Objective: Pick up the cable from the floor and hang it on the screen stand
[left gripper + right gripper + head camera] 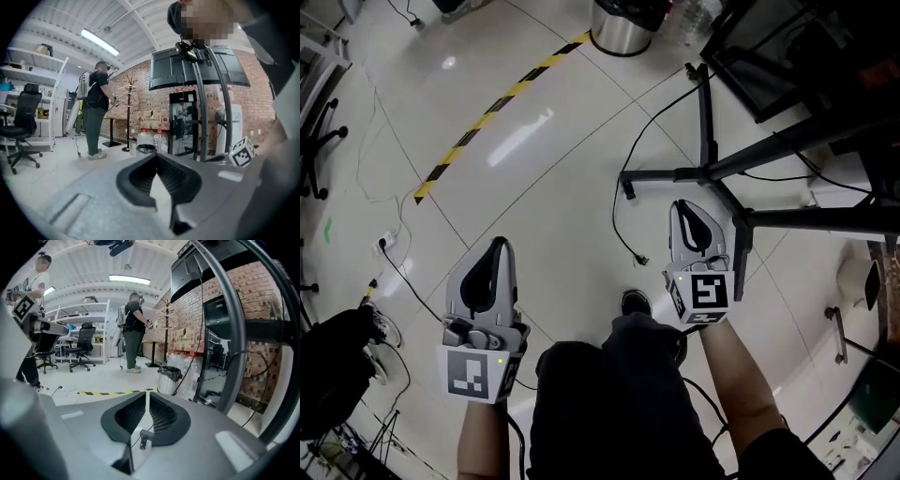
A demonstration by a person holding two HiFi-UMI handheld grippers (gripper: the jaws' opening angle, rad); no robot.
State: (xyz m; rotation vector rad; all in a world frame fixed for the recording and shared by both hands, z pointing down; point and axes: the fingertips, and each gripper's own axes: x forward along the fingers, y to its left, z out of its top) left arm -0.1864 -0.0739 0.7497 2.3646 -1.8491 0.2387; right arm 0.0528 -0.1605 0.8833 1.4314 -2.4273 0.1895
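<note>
A thin black cable (617,225) snakes over the white floor from the screen stand (712,171), and its plug end (643,261) lies just left of my right gripper (682,204). That gripper is low beside the stand's legs, its jaws parted by a narrow slit with nothing between them. Through the slit, the right gripper view shows the plug (143,442) on the floor beyond the right gripper (146,393). My left gripper (499,242) hovers over bare floor further left, tips together and empty, as the left gripper view also shows (157,155). The stand's poles (201,108) carry the screen (197,70).
A steel bin (621,28) stands beyond the stand, and yellow-black tape (502,98) crosses the floor. A white cord and socket strip (384,242) lie at left, near a black bag (333,366). My shoe (636,302) is between the grippers. Another person (133,329) stands further off.
</note>
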